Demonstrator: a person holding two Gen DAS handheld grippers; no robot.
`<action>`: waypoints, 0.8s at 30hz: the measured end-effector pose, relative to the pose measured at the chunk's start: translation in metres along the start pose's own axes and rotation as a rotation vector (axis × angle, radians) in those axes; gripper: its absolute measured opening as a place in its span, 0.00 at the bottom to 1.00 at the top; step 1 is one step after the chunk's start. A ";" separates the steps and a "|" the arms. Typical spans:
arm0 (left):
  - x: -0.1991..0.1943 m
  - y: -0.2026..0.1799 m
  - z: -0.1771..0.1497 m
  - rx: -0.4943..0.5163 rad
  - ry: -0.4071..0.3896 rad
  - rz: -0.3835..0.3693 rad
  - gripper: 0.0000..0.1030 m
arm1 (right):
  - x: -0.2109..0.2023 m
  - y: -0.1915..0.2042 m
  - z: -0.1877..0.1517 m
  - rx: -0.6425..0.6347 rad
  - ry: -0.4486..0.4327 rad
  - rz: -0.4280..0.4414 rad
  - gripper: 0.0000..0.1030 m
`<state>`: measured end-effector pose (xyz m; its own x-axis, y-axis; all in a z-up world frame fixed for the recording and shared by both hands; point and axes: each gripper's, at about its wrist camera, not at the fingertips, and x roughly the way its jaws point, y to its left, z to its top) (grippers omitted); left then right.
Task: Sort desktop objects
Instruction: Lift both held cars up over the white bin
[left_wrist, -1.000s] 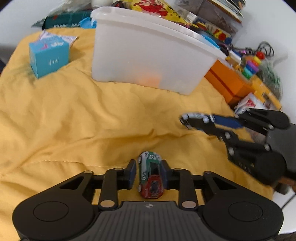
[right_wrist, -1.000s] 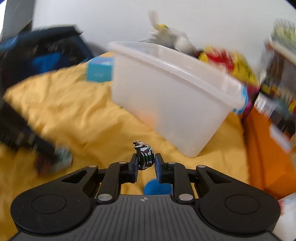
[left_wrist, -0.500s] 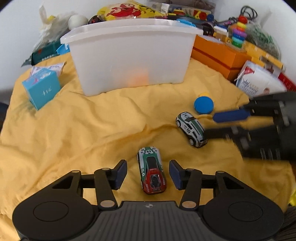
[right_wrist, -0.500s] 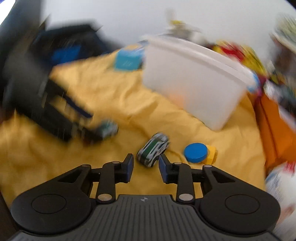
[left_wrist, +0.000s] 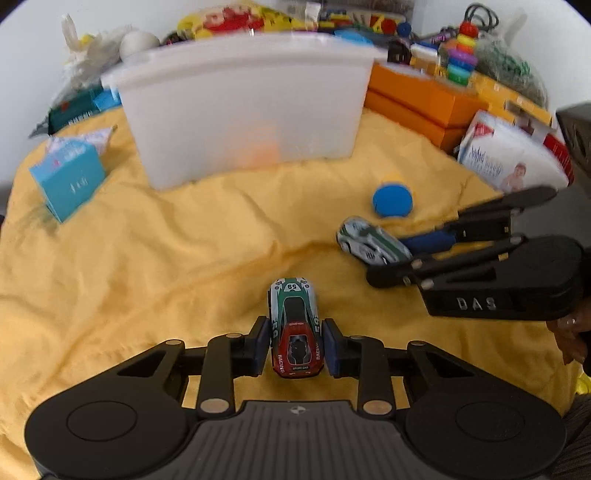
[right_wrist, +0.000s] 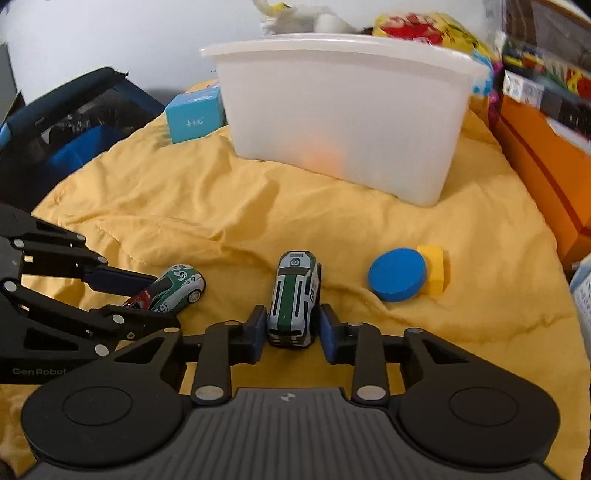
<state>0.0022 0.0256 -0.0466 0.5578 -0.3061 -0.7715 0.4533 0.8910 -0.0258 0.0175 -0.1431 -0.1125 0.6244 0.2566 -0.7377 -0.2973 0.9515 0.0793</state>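
Note:
A red and green toy car (left_wrist: 295, 328) lies on the yellow cloth (left_wrist: 166, 266) between the pads of my left gripper (left_wrist: 295, 345); the pads touch its sides. It also shows in the right wrist view (right_wrist: 168, 290). A white and green toy car (right_wrist: 293, 299) lies between the pads of my right gripper (right_wrist: 291, 332), with small gaps at both sides; it also shows in the left wrist view (left_wrist: 371, 242). A white translucent bin (left_wrist: 243, 103) stands behind, something orange inside.
A blue disc (right_wrist: 397, 275) and a yellow block (right_wrist: 434, 269) lie right of the white car. A light blue box (left_wrist: 68, 181) sits at the left. Orange boxes (left_wrist: 417, 99), packages and toys crowd the right and back. A dark bag (right_wrist: 62, 122) lies at the left.
Both cars were held a second ago, then lay on the cloth between opened jaws. Now the left jaws have closed onto the red car and the right jaws have narrowed around the white one.

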 end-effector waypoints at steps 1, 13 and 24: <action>-0.007 0.001 0.004 0.000 -0.019 0.005 0.33 | -0.001 -0.002 0.002 0.005 0.011 0.011 0.32; -0.059 0.020 0.092 0.065 -0.242 0.075 0.33 | -0.067 -0.017 0.067 -0.041 -0.138 0.067 0.32; -0.015 0.052 0.206 0.052 -0.328 0.176 0.33 | -0.056 -0.054 0.164 0.041 -0.319 -0.035 0.32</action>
<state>0.1602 0.0074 0.0944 0.8193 -0.2488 -0.5166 0.3611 0.9237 0.1279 0.1172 -0.1807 0.0349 0.8307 0.2580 -0.4934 -0.2466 0.9650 0.0896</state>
